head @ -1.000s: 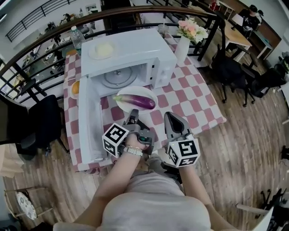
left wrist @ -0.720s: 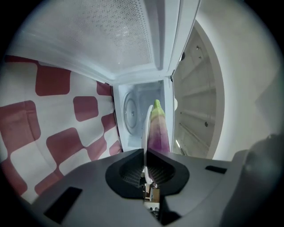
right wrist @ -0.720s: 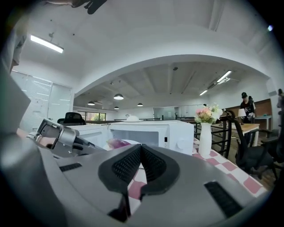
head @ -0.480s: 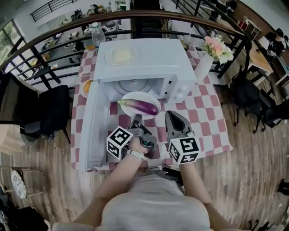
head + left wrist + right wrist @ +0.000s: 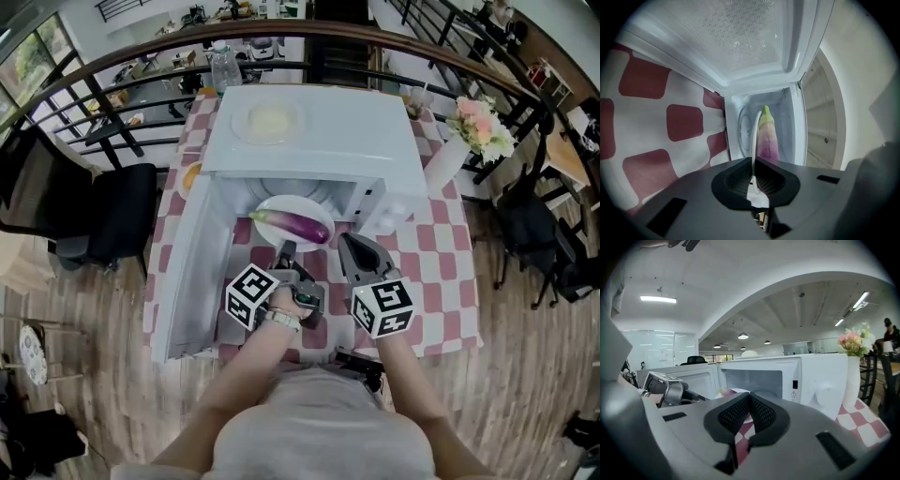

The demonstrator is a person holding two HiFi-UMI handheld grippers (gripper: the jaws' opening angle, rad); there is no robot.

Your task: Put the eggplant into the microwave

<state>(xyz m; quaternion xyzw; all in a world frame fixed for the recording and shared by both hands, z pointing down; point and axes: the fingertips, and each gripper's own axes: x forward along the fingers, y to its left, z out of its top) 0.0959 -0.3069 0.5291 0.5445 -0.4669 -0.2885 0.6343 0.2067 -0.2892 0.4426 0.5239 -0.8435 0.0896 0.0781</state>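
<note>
A purple eggplant point(image 5: 298, 225) lies on a white plate point(image 5: 277, 207) at the mouth of the open white microwave point(image 5: 309, 141). My left gripper point(image 5: 283, 249) is shut on the plate's near rim. In the left gripper view the plate rim point(image 5: 753, 136) runs edge-on between the pads of the left gripper point(image 5: 753, 164), with the eggplant point(image 5: 766, 136) beyond and the microwave cavity behind it. My right gripper point(image 5: 345, 242) hangs just right of the plate, shut and empty. In the right gripper view the right gripper point(image 5: 750, 397) points at the open microwave point(image 5: 815, 376).
The microwave door point(image 5: 192, 272) swings out to the left. A plate point(image 5: 269, 120) rests on top of the microwave. A flower vase point(image 5: 452, 155) stands at its right on the checked cloth point(image 5: 431, 272). A bottle point(image 5: 223, 64) and a railing are behind, a black chair point(image 5: 103, 216) to the left.
Both grippers have moved forward toward the microwave. The plate with the eggplant has gone from in front of the opening to its mouth.
</note>
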